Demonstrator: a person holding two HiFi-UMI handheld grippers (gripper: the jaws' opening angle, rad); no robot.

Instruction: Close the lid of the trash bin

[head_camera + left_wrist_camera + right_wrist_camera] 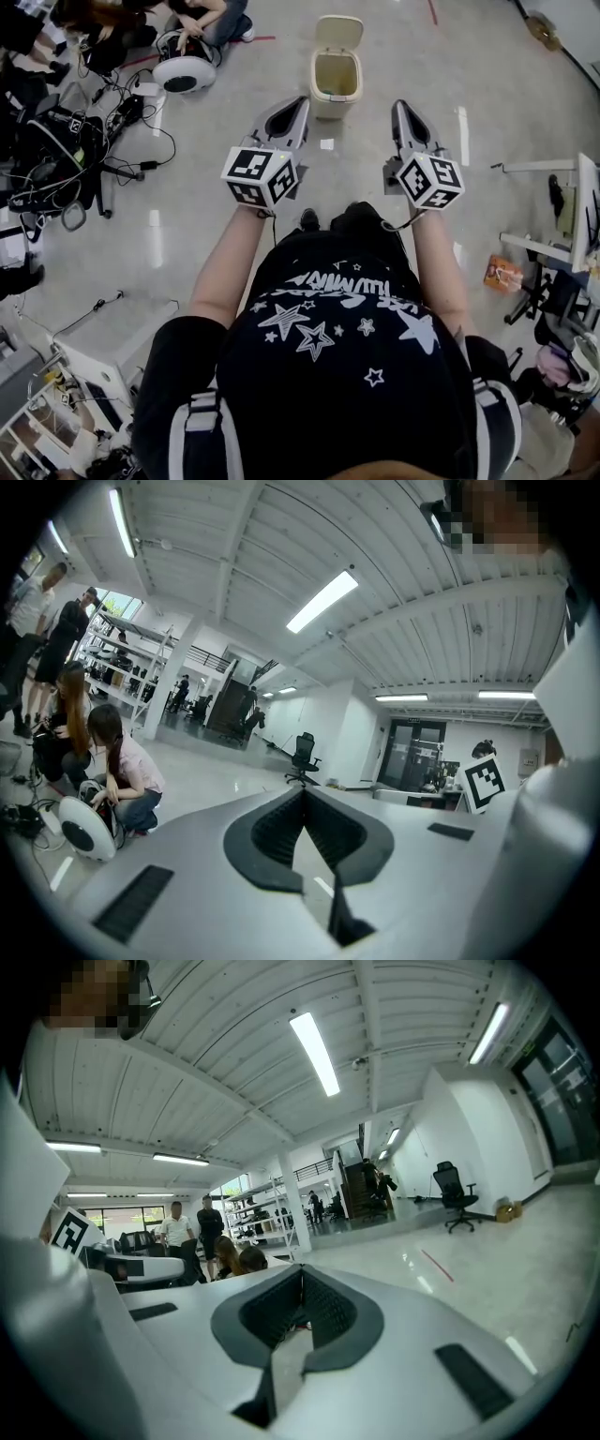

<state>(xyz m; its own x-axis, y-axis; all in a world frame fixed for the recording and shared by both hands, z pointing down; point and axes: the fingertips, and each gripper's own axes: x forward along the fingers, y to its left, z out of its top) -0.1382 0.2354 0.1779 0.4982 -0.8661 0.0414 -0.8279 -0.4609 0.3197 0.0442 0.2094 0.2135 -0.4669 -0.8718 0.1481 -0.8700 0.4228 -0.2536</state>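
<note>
a: star-printed shirt [347, 347] sits nearest us; beyond it, left gripper [302, 99] and right gripper [398, 103] are both pinched closed on nothing.

b: trash bin [336, 103] stands ahead on the floor, lid [338, 31] upright. we judge the lid light, stiff plastic, so we tip its top edge.

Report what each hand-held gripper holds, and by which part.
Nothing is held. The left hand-held gripper and right hand-held gripper both have jaws together on nothing; the bin stands ahead of them, untouched, lid up.
</note>
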